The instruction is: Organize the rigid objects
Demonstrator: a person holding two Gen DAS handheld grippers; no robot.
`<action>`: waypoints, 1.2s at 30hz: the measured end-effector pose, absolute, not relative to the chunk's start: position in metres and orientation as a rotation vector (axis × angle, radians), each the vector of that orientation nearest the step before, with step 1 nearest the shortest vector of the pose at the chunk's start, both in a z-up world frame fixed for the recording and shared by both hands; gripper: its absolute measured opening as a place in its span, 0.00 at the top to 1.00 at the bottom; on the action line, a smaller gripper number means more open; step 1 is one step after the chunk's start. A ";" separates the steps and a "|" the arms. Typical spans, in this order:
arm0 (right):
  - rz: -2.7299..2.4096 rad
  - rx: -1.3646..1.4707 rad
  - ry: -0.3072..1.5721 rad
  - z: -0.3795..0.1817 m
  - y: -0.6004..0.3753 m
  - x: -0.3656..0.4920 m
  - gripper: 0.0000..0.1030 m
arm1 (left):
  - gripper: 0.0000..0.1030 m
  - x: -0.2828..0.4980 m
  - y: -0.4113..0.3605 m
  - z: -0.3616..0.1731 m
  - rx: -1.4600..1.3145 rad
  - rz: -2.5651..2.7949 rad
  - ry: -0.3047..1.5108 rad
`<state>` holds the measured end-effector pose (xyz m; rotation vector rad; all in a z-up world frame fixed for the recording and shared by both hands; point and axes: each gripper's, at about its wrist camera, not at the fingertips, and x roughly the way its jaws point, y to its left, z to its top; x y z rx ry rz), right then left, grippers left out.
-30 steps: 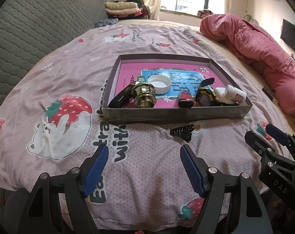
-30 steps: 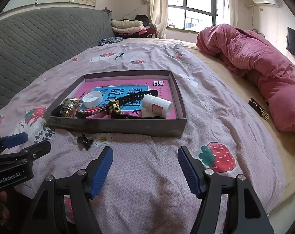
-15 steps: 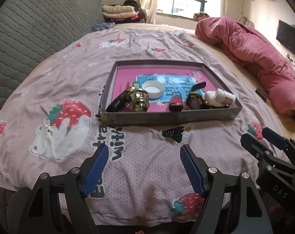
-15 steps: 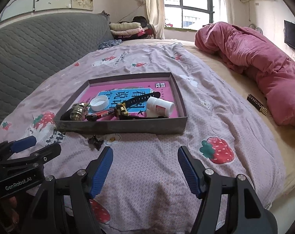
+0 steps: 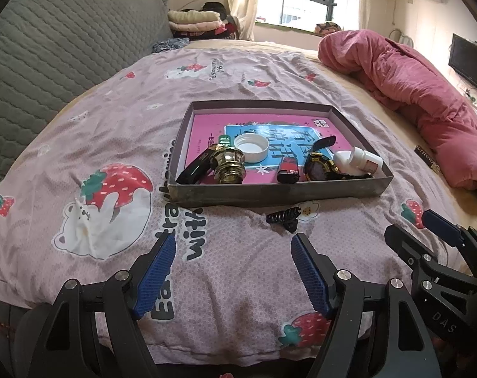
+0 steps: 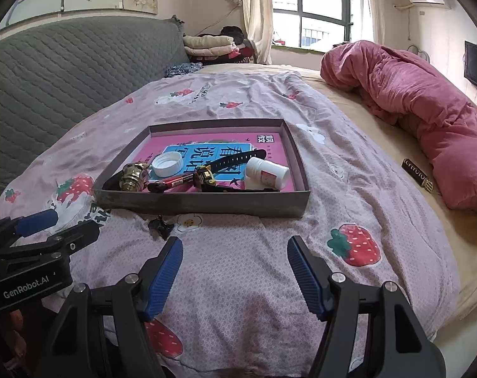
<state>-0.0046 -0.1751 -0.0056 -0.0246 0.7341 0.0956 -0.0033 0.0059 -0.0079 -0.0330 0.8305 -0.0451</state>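
Observation:
A shallow grey box (image 5: 279, 192) (image 6: 203, 203) with a pink printed floor sits on the bed. It holds a brass knob (image 5: 229, 165) (image 6: 132, 176), a white cap (image 5: 251, 147) (image 6: 167, 163), a red and black lighter (image 5: 287, 168), a black watch (image 5: 317, 165) (image 6: 206, 176), a white bottle (image 5: 363, 159) (image 6: 266, 173) and a black stick-shaped object (image 5: 195, 167). A black hair clip (image 5: 284, 217) (image 6: 159, 226) lies on the sheet just outside the box's near wall. My left gripper (image 5: 233, 271) and right gripper (image 6: 235, 272) are open and empty, hovering near the bed's front edge.
The bed has a pink strawberry-print sheet (image 5: 112, 189). A rumpled red quilt (image 5: 411, 94) (image 6: 427, 110) lies at the right. A small black and gold item (image 6: 416, 174) lies beside it. A grey quilted headboard (image 5: 49, 63) stands at the left. Folded clothes (image 6: 210, 47) are stacked at the back.
Both grippers have pulled back and lifted away from the box, which now looks smaller and farther. The jaws stay open. Nothing on the bed has moved.

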 end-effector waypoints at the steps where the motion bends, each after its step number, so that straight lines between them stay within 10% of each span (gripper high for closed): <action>1: 0.094 -0.026 0.734 -0.006 -0.175 -0.005 0.34 | 0.25 -0.003 0.006 -0.008 -0.032 -0.044 0.832; 36: 0.082 -0.035 0.739 -0.008 -0.176 -0.003 0.34 | 0.25 0.000 0.009 -0.013 -0.034 -0.028 0.845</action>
